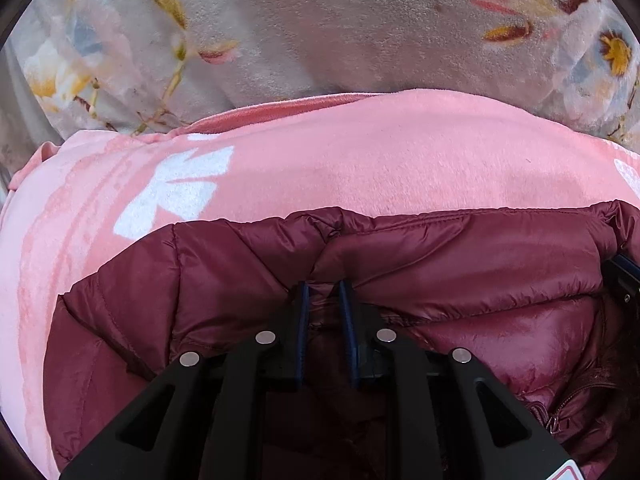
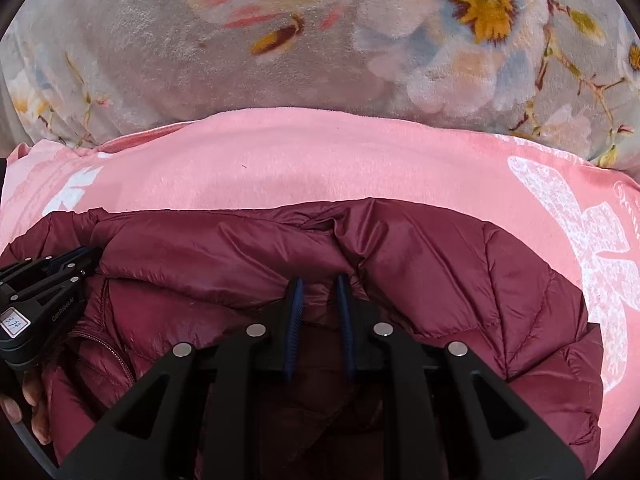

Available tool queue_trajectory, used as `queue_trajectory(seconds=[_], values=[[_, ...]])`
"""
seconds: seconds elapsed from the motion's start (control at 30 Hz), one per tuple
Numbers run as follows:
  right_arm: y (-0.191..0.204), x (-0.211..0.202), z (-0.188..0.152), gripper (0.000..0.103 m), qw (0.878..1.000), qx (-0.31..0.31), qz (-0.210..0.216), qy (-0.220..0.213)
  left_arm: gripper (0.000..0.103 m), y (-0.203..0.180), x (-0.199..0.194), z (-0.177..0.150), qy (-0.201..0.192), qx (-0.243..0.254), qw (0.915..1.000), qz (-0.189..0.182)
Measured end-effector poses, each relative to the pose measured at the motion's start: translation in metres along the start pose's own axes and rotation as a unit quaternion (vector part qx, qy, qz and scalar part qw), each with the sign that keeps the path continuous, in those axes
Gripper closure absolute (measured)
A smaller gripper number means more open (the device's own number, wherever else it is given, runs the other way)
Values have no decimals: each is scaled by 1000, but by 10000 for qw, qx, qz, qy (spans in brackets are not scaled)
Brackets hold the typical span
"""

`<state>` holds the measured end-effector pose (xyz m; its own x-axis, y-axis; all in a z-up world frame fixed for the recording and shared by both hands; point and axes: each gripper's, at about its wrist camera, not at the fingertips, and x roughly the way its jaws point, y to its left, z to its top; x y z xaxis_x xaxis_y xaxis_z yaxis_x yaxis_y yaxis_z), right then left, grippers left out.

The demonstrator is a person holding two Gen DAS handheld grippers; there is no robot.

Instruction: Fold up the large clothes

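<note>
A maroon quilted puffer jacket (image 1: 440, 264) lies on a pink blanket (image 1: 360, 152). My left gripper (image 1: 324, 286) is shut on a fold of the jacket near its far edge, the fabric bunched between the blue pads. The right gripper's tip shows at the right edge of the left wrist view (image 1: 624, 276). In the right wrist view my right gripper (image 2: 319, 280) is shut on a fold of the same jacket (image 2: 440, 272). The left gripper (image 2: 48, 276) shows at the left there, above the jacket's zipper (image 2: 116, 356).
The pink blanket (image 2: 320, 160) with white flower prints covers the surface under the jacket. Beyond it lies a grey plush blanket with a flower pattern (image 1: 320, 28), also in the right wrist view (image 2: 200, 60). A hand (image 2: 28, 400) holds the left gripper.
</note>
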<state>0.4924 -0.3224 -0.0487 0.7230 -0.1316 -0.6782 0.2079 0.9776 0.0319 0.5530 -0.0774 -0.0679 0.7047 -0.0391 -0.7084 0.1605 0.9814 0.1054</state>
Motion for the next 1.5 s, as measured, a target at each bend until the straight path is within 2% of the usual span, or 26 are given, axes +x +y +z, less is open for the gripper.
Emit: queue_trajectory(seconds=[0.9,1.1,1.17,1.23,1.27,1.33,1.43,1.5], values=[[-1,1,1,86,10000,-4,13,-15,86,-5,-7,2,-17,104,9999,94],[-6,3,2,85,9996,176,201,-15,86,-4,-6,4,-17,138,9998,126],[-11,-3,1,84,9990,285,321,-80,83,2,-9,4,-42,36,10000,37],[-19,-25,-4,83,9983,519,261,-36,70,16,-25,-1,3,-138,9999,88],[-23,-40,-8,80,9975,609,348,-46,59,22,-34,-4,18,-211,9997,96],[-36,-86,-22,60,9971,635,392,-168,55,41,-63,-17,42,-379,9992,-83],[-55,-152,-53,50,9984,394,346,-207,53,69,-105,-46,229,-385,9988,-205],[-73,-195,-84,46,9995,248,192,-77,47,89,-131,-71,351,-332,9985,-247]])
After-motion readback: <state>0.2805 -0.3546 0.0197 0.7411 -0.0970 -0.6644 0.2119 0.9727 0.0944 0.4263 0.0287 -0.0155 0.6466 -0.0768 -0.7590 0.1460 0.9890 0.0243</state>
